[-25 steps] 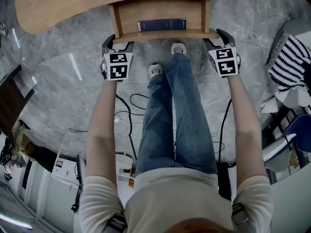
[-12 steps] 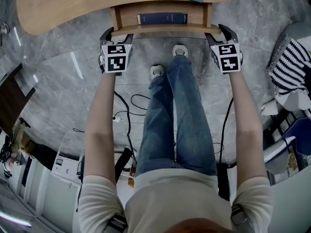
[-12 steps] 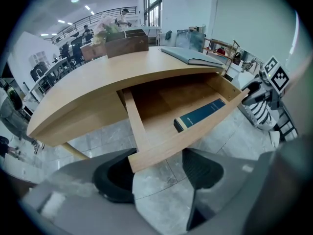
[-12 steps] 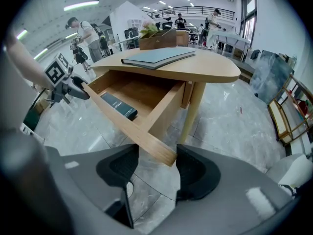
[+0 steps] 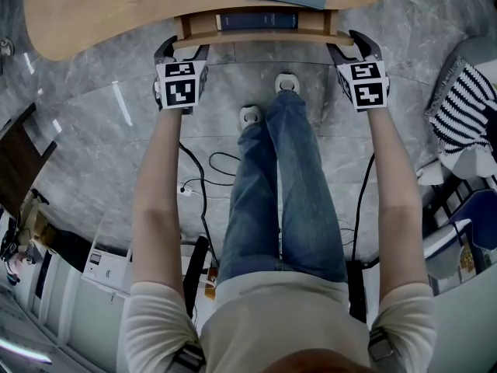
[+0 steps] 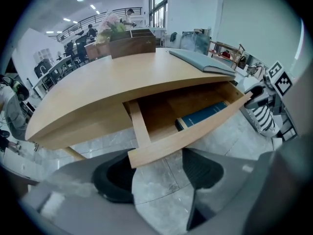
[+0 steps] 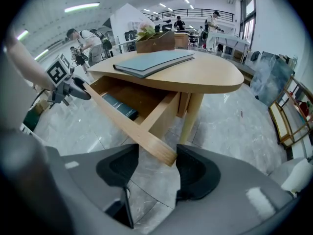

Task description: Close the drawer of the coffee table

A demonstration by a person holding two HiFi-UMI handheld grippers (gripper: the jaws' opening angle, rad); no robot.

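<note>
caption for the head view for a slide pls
Person with left tongs and right tongs open at the front corners of a part-open drawer holding a blue book.

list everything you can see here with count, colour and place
coffee table: one, light wood, top of the head view
drawer: one, light wood, partly open under the tabletop
blue book: one, dark blue, inside the drawer
grey book: one, grey-blue, flat on the tabletop
flower box: one, dark wood, tabletop's far end
striped cloth: one, black and white, head view's right edge
cables: several, black, on the grey floor
legs: two, blue jeans, before the drawer
left gripper: one, grey, open, drawer front's left corner
right gripper: one, grey, open, drawer front's right corner
</note>
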